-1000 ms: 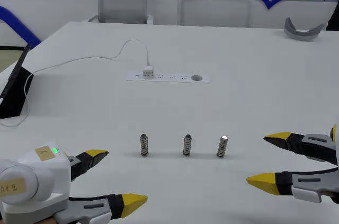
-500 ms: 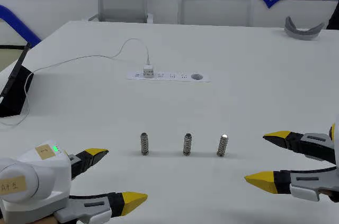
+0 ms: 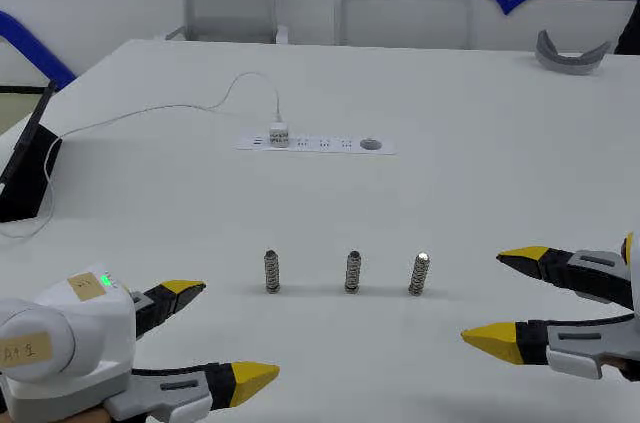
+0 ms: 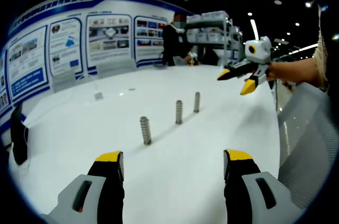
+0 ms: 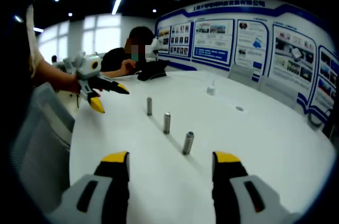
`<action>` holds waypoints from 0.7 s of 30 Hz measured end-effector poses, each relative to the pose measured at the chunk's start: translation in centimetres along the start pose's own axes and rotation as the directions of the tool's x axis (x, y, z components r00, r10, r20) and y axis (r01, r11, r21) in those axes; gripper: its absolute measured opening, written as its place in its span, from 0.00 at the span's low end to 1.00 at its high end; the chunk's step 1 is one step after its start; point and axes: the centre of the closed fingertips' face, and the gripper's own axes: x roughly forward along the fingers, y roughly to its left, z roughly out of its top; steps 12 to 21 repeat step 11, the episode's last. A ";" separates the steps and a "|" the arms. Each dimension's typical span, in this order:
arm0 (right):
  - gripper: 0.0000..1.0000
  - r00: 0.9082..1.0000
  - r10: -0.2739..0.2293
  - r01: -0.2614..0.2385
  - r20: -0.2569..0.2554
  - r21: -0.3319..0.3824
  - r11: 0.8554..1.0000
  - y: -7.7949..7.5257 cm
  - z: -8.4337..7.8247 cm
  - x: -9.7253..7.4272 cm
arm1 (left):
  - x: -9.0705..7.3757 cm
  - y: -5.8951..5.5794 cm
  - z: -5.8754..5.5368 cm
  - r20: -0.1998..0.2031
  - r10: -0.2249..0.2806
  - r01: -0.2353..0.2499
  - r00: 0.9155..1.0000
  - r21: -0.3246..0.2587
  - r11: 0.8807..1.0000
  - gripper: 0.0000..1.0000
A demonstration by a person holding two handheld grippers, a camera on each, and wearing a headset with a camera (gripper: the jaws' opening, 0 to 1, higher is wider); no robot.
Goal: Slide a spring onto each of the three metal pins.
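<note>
Three spring-wrapped pins (image 3: 352,272), upright, in a row

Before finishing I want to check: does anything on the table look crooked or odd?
Only slightly: in the head view the rightmost pin seems to lean, while the middle pin and the left pin stand straight.

Nothing legible. Lower left of the head view: tan sticker (image 3: 85,288) on top of the left tool (image 3: 238,331) body and a second sticker (image 3: 22,351) on its round end, both with handwritten marks too small to read. Wall posters (image 4: 63,41), upper left of the left gripper view, carry a header line and body text, all blurred.
</note>
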 end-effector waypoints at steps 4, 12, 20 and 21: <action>0.65 1.000 -0.001 0.001 0.003 0.000 1.000 0.0 0.1 0.0 | 0.0 0.1 0.0 0.001 0.000 0.000 1.000 -0.001 1.000 0.78; 0.65 1.000 -0.003 0.003 0.003 0.001 1.000 0.0 0.1 0.0 | 0.1 0.1 0.1 0.002 -0.003 0.003 1.000 0.001 1.000 0.78; 0.65 1.000 -0.003 0.003 0.003 0.001 1.000 0.0 0.1 0.0 | 0.1 0.1 0.1 0.002 -0.003 0.003 1.000 0.001 1.000 0.78; 0.65 1.000 -0.003 0.003 0.003 0.001 1.000 0.0 0.1 0.0 | 0.1 0.1 0.1 0.002 -0.003 0.003 1.000 0.001 1.000 0.78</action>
